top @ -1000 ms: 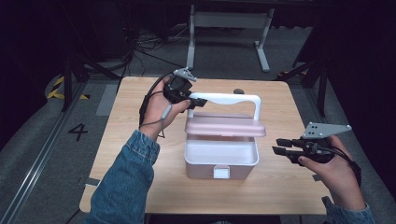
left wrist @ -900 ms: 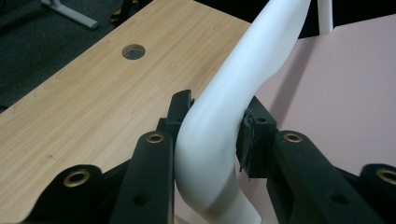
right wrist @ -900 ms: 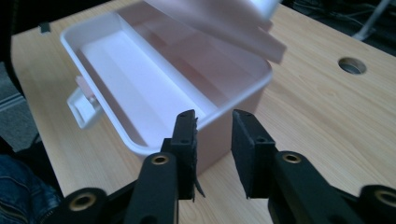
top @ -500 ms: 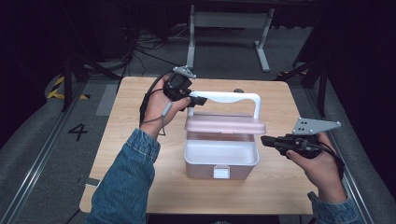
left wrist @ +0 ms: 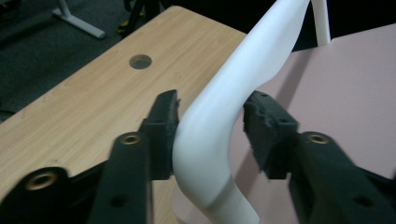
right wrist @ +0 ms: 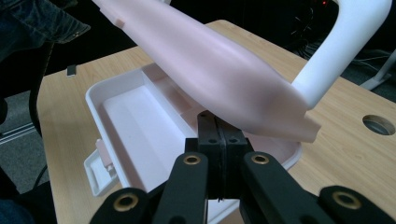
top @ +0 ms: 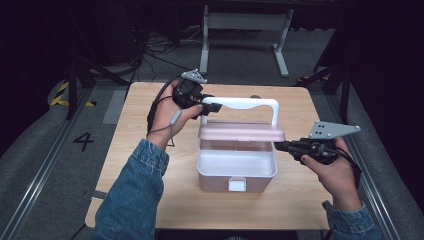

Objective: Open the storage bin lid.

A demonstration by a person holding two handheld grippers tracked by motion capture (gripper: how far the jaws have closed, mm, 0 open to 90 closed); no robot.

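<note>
Resting mid-table (top: 150, 200): pink box (top: 237, 172), lid (top: 241, 132) raised partway, white handle (top: 240, 103) upright. Left gripper (top: 212, 107): jaws just opening, handle corner between them, one pad touching, other apart. Right gripper (top: 280, 146): jaws pressed together, empty, tips under lid's edge.

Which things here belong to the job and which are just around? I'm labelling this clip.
In the job: pink lid, raised; white handle; open white box; left gripper, jaws just opened, handle between them; right gripper, shut, at the lid's edge.

Just around: wooden table; metal stand; floor cables.
</note>
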